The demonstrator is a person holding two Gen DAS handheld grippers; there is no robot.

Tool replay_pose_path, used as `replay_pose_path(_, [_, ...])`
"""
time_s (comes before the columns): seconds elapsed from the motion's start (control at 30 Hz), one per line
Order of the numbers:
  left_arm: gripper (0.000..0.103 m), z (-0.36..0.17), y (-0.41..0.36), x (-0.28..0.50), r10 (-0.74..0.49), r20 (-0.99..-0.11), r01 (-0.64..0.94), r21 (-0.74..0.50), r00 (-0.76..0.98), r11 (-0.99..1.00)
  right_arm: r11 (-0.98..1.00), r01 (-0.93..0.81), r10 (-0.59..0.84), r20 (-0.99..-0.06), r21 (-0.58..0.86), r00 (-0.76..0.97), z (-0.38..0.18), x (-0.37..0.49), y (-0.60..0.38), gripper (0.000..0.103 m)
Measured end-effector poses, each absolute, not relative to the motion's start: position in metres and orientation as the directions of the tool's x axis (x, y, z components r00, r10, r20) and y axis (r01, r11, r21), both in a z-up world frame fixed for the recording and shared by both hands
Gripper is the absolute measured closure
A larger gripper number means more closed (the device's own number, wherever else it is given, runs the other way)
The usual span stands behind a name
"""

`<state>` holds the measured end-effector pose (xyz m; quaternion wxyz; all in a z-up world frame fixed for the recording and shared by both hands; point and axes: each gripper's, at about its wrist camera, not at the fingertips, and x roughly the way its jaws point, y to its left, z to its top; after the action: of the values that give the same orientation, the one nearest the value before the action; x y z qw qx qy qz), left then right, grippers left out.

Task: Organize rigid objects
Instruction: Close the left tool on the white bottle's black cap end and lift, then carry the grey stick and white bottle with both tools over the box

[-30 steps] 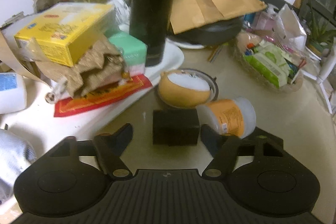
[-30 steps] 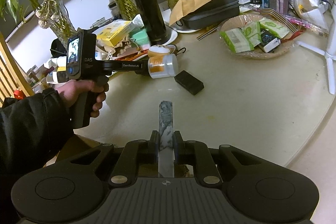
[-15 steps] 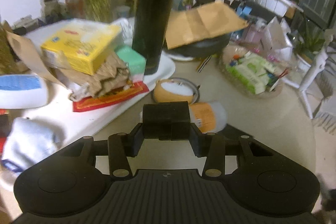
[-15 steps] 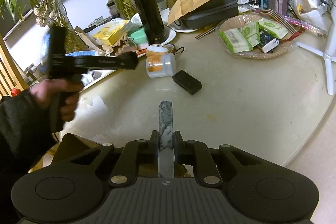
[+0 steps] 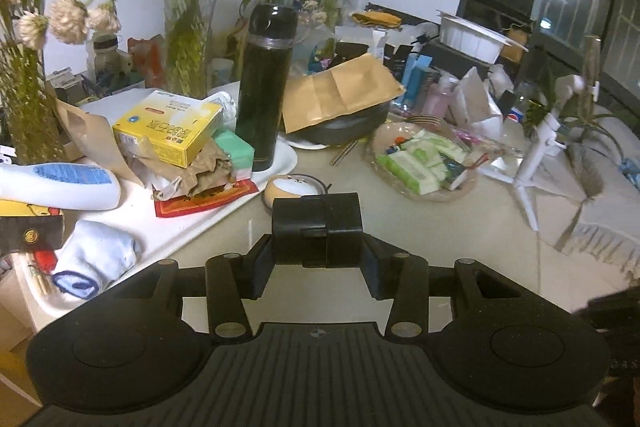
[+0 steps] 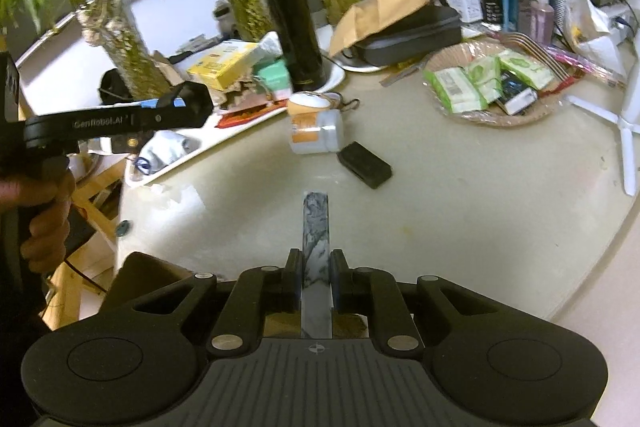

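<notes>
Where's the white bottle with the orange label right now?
In the right wrist view the white bottle lies on its side on the table, left of centre, between the round tan tin behind it and the flat black case to its right.

**A cluttered table in a lived-in home**

You are working at a round, pale dining table (image 6: 460, 211) in somebody's home. Along its far edge stand glass vases of bamboo stalks (image 5: 188, 39) and dried flowers (image 5: 60, 7), a black thermos (image 5: 264, 87), a yellow tea box (image 5: 168, 131) and a wicker basket of tissue packs (image 5: 424, 163). Toiletry bottles (image 6: 540, 11) crowd the far right corner, and a fringed sofa (image 5: 604, 195) sits beyond the right edge.
</notes>
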<state>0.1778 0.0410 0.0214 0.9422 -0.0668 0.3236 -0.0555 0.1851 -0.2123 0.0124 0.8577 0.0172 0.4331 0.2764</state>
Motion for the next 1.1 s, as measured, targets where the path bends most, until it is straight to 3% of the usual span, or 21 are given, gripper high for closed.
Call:
replay_pose_path(0.7, [0.059, 0.024, 0.027, 0.104, -0.204, -0.584, 0.111, -0.191, 0.786, 0.975, 0.845, -0.457, 0.500, -0.711, 0.277, 0.494, 0.019, 0.165, -0.214, 0.086])
replay_pose_path(1.1, [0.059, 0.014, 0.016, 0.087, -0.166, -0.664, 0.098, -0.140, 0.729, 0.985, 0.837, -0.477, 0.503, -0.718, 0.268, 0.481, 0.019, 0.156, -0.208, 0.086])
